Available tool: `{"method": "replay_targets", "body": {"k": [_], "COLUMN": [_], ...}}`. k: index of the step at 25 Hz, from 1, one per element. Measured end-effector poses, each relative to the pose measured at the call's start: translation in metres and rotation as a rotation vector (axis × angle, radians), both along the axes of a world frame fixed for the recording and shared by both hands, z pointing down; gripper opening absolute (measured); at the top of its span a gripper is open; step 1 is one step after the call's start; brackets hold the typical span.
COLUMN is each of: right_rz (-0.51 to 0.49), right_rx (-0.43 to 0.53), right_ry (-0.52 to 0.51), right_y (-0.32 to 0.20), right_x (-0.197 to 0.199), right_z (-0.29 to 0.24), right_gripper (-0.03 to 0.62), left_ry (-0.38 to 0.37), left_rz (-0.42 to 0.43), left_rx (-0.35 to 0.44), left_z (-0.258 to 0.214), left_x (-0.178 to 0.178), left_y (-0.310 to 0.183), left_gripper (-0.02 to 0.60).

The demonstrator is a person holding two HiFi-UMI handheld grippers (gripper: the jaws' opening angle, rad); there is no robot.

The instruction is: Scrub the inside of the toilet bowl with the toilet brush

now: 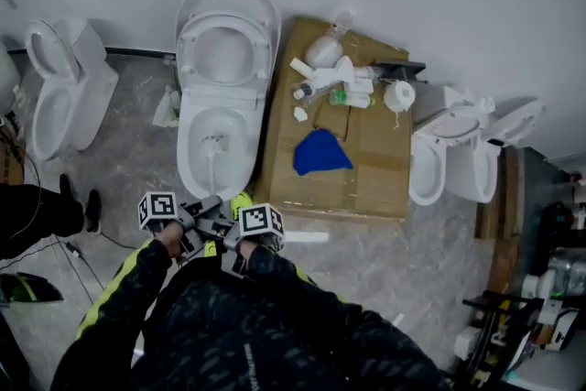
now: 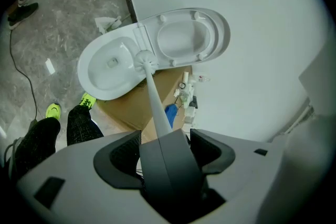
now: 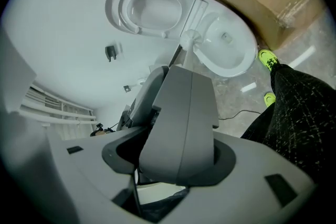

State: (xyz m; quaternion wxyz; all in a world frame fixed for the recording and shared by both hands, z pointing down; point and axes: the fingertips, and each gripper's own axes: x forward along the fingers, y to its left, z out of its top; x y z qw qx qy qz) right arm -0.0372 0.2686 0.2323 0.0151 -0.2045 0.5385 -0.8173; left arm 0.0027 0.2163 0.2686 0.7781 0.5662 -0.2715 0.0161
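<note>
You have two grippers, and both are clamped on the one brush point(image 2: 153, 97). The left gripper point(image 2: 165, 150) has its jaws pressed onto the grey handle point(image 2: 168, 176). The right gripper point(image 3: 176, 147) pinches the same handle just beside it, so the two sit close together in front of your chest.

From the handle, the white shaft runs down to the brush head point(image 2: 145, 60). The head hangs over the open bowl point(image 1: 194, 158) of the middle toilet, toward the back rim. You cannot tell from any view whether the bristles touch the porcelain. The lid point(image 1: 227, 14) stands up against the wall.

There are three toilets in all. The one you face is flanked by a second point(image 1: 55, 105) to the left and a third point(image 1: 449, 156) to the right, beyond a single cardboard box point(image 1: 366, 174). On the box lie one blue cloth point(image 1: 320, 153), one white roll point(image 1: 399, 94) and a cluster of white bottles point(image 1: 334, 73), too jumbled to count. Your two yellow-green shoes point(image 2: 52, 110) stand on the grey floor point(image 1: 137, 142) by the bowl.
</note>
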Motion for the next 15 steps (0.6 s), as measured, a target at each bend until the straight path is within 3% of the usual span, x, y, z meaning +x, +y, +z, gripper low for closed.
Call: {"method": "replay_targets", "body": {"k": [9,15], "right_rz": [-0.037,-0.057], "right_rx": [0.107,0.168], "right_ry": [0.039,0.035], "right_y": [0.069,0.111], "right_x": [-0.020,-0.022], "right_z": [-0.017,-0.028], "right_gripper": [0.227,0.229], "left_ry": [0.076,0.101], "left_rz": [-0.004,0.045], "left_rx": [0.095,0.129], "left_z": [-0.022,-0.034], "left_x": [-0.018,-0.015], "left_y": [0.063,0.106], "left_gripper": [0.276,0.276]}}
